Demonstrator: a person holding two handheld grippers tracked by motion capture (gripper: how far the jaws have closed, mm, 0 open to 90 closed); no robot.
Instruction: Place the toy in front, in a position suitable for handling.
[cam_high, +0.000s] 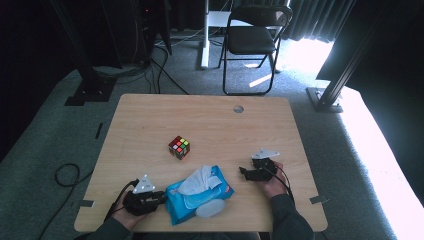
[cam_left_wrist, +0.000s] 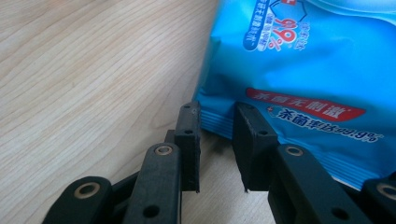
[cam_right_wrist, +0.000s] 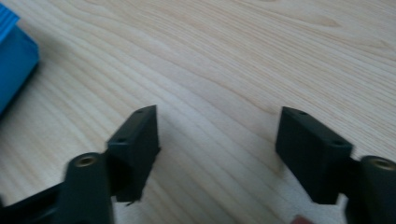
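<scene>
Wipes pack (cam_high: 199, 195) is lying at the near edge of the table (cam_high: 210, 117), between the two hands and closer to the left one. Left gripper (cam_high: 161, 196) is sitting at the pack's left end; in the left gripper view its jaws are standing a narrow gap apart, with the pack's sealed corner (cam_left_wrist: 215, 122) just past the tips. Pads (cam_left_wrist: 189, 140) are not pressing on the film, so I'm reading it as slightly open and holding nothing. Can't tell whether the right-hand pad is brushing the seal.

Right gripper (cam_high: 244, 171) is resting right of the pack, a little apart from it, jaws spread wide over bare wood with nothing between them. Pack's blue edge (cam_right_wrist: 14, 70) is showing at the far left of the right gripper view, so its fingers are pointing past the pack, not at it.

Long axis of the pack is running left-right, tilted slightly: left end nearer, right end farther. Top face is pointing up, flap (cam_high: 210, 209) folded open toward the near edge, one white wipe (cam_high: 200, 180) sticking up out of the opening.

Judgement: left hand is better placed to pin the pack's end, and the right has a short reach left to the wipe.

Cube (cam_high: 179, 147) is sitting farther back, well apart from both.
</scene>
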